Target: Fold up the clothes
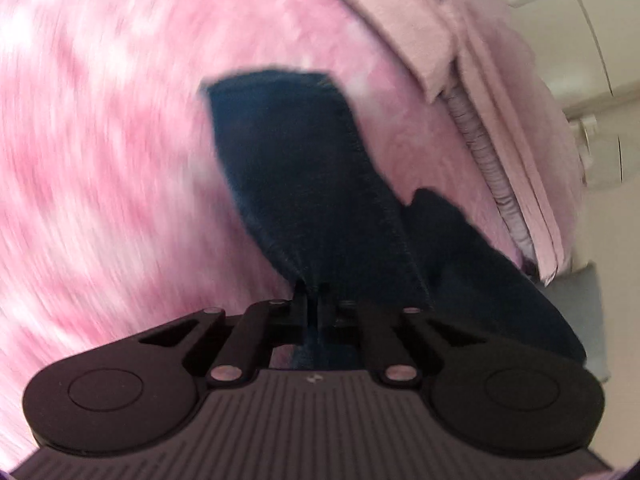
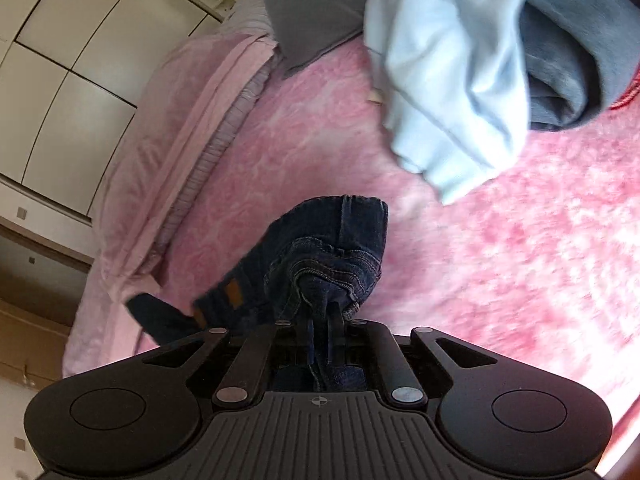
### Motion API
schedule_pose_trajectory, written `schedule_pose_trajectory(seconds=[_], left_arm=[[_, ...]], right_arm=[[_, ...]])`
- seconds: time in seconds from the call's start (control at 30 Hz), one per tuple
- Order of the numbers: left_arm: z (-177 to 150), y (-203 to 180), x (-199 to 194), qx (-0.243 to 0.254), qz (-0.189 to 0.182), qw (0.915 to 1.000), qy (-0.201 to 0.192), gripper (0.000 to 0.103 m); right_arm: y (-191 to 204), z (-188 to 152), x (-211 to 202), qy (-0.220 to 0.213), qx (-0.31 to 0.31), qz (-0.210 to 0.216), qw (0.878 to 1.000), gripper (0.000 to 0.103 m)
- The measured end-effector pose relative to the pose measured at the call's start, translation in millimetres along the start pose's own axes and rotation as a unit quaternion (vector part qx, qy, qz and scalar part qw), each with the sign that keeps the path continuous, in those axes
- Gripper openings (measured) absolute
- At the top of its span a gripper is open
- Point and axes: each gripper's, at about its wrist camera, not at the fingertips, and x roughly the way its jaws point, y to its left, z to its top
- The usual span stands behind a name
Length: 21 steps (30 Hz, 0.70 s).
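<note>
— Left gripper (image 1: 316, 296)?
— Jaws closed tight, dark denim (image 1: 304, 184) pinched between them, hanging ahead of the tips.
— Right gripper (image 2: 320, 316)?
— Likewise, jaws clamped on a bunched fold of it.

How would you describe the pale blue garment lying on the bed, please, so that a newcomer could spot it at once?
Start from the fluffy pink blanket covering the bed, seen in the right wrist view. Toward its far side lies a crumpled pale blue garment, beside a bunched dark grey garment. It is the only light-coloured piece, unlike the dark blue denim jeans clamped in the right gripper.
</note>
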Motion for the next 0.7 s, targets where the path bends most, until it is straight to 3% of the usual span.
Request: schedule_pose_trajectory(seconds=[0.1,0.2,0.33,0.43,0.47,0.57,0.63,0.7], left_arm=[[52,-9,-37,0.031,0.010,0.9983,-0.048,0.001],[118,-20,-90,0.053,0.039,0.9909,-0.117,0.001],[205,-34,-178,0.056,0.073,0.9708,-0.221,0.001],[257,-47,-254,0.060,0.076,0.9497,-0.298,0.001],[261,-50,-271,0.064,0.073,0.9456,-0.311,0.001],[239,-42,-284,0.076,0.065,0.9477,-0.303,0.002],[223,-36,-293,0.085,0.060,0.9490,-0.298,0.003],[208,-31,-302,0.093,0.055,0.9501,-0.293,0.003]], right_arm=[[53,8,9,0.006,-0.019,0.038,0.999,0.004],[130,20,30,0.009,-0.034,0.096,0.995,0.004],[246,46,51,-0.032,-0.052,0.170,0.984,0.004],[325,69,37,-0.092,-0.067,0.235,0.965,0.004],[349,76,26,-0.114,-0.075,0.257,0.957,0.004],[396,86,-14,-0.163,-0.091,0.318,0.930,0.004],[403,83,-43,-0.197,-0.107,0.342,0.912,0.003],[389,73,-64,-0.226,-0.111,0.340,0.906,0.003]])
